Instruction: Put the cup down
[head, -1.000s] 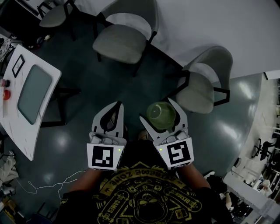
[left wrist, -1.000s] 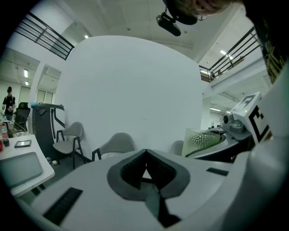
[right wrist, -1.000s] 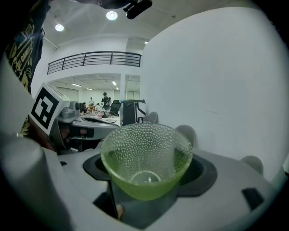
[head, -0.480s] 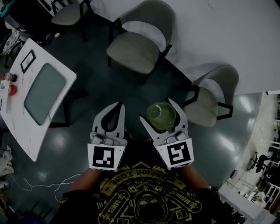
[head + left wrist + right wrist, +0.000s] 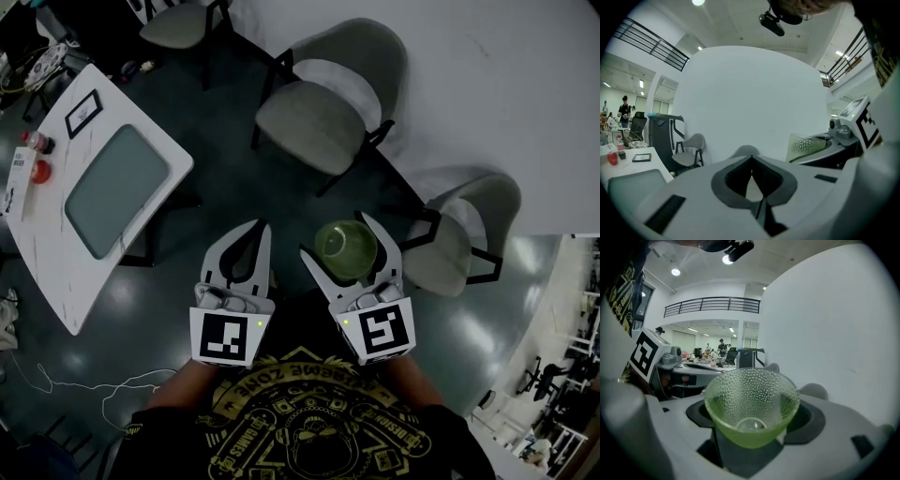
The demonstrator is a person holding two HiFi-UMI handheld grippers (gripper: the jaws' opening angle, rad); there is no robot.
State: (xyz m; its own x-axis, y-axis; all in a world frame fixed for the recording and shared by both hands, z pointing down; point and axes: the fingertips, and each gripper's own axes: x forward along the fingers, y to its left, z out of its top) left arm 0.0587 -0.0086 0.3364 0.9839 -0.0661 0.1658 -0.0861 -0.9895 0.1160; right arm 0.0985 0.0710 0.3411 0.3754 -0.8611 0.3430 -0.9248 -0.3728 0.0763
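Observation:
A green dimpled glass cup (image 5: 345, 247) is clamped between the jaws of my right gripper (image 5: 343, 246), mouth up, held in the air over the dark floor. In the right gripper view the cup (image 5: 751, 405) fills the middle and is empty. My left gripper (image 5: 251, 236) hangs beside it at the same height, its jaws shut together with nothing between them. The left gripper view shows the closed jaws (image 5: 751, 161) and the cup (image 5: 806, 146) at the right edge.
A large white table (image 5: 487, 84) spans the upper right, with two grey chairs (image 5: 330, 112) (image 5: 457, 234) along its edge. A small white table (image 5: 56, 225) with a grey tablet (image 5: 117, 190) and small bottles (image 5: 36, 142) stands at the left. A cable (image 5: 84, 384) lies on the floor.
Both grippers keep their places in the head view. The floor, chairs and tables have slid down and to the right, so I am turning or walking with the cup.

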